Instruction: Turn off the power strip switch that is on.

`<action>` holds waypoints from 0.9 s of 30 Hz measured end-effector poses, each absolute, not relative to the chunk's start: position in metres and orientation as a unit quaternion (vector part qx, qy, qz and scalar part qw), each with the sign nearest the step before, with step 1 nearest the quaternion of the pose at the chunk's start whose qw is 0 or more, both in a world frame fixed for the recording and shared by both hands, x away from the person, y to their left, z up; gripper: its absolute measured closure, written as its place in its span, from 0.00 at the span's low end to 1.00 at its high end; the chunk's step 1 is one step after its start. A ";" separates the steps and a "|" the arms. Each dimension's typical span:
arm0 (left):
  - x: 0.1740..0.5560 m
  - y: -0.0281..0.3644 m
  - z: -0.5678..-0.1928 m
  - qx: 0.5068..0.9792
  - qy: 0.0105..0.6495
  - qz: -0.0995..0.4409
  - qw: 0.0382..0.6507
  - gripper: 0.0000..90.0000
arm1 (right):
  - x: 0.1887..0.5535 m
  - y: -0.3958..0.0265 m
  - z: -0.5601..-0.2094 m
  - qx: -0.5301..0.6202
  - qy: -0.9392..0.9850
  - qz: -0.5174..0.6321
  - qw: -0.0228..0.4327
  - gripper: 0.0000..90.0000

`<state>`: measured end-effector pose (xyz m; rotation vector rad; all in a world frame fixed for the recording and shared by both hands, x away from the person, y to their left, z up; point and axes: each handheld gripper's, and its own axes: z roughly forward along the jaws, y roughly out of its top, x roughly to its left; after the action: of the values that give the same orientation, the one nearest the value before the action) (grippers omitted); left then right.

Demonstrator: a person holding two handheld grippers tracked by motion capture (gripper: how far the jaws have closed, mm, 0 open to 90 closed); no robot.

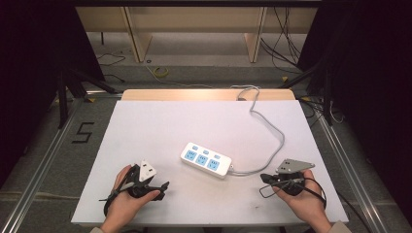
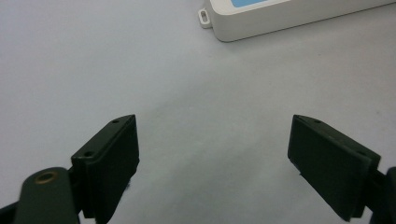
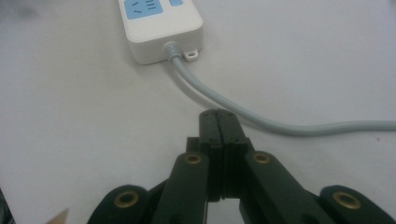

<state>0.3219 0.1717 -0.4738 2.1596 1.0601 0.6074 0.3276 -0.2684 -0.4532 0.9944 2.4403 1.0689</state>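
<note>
Two grippers, one power strip

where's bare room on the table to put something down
Free: the far half of the white table, beyond the power strip, and its left flank. Crowded: the near edge, where the left gripper, the right gripper and the grey cord sit.

1 power strip with 3 sockets, 1 grey cable, 2 grippers, 1 table.
</note>
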 end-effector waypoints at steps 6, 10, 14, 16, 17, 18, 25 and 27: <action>0.322 0.172 -0.474 0.823 0.404 0.232 0.324 0.18 | 0.329 -0.267 -0.452 0.344 0.850 0.371 0.148 1.00; 0.322 0.172 -0.474 0.823 0.404 0.233 0.324 0.18 | 0.329 -0.267 -0.451 0.344 0.850 0.371 0.148 1.00; 0.322 0.172 -0.474 0.823 0.405 0.232 0.324 0.18 | 0.330 -0.266 -0.451 0.344 0.850 0.370 0.147 1.00; 0.322 0.172 -0.473 0.823 0.404 0.232 0.324 0.18 | 0.330 -0.265 -0.450 0.343 0.851 0.370 0.146 1.00; 0.322 0.172 -0.474 0.823 0.405 0.232 0.324 0.18 | 0.331 -0.265 -0.450 0.343 0.851 0.369 0.146 1.00; 0.322 0.172 -0.474 0.823 0.405 0.232 0.324 0.18 | 0.331 -0.265 -0.450 0.343 0.851 0.369 0.146 1.00; 0.322 0.172 -0.474 0.823 0.404 0.234 0.324 0.18 | 0.333 -0.262 -0.449 0.341 0.853 0.368 0.144 1.00; 0.322 0.171 -0.474 0.823 0.404 0.233 0.324 0.18 | 0.333 -0.262 -0.448 0.341 0.853 0.369 0.143 1.00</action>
<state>0.3219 0.1715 -0.4740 2.1584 1.0590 0.6117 0.3331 -0.2617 -0.4484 0.9842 2.4595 1.0629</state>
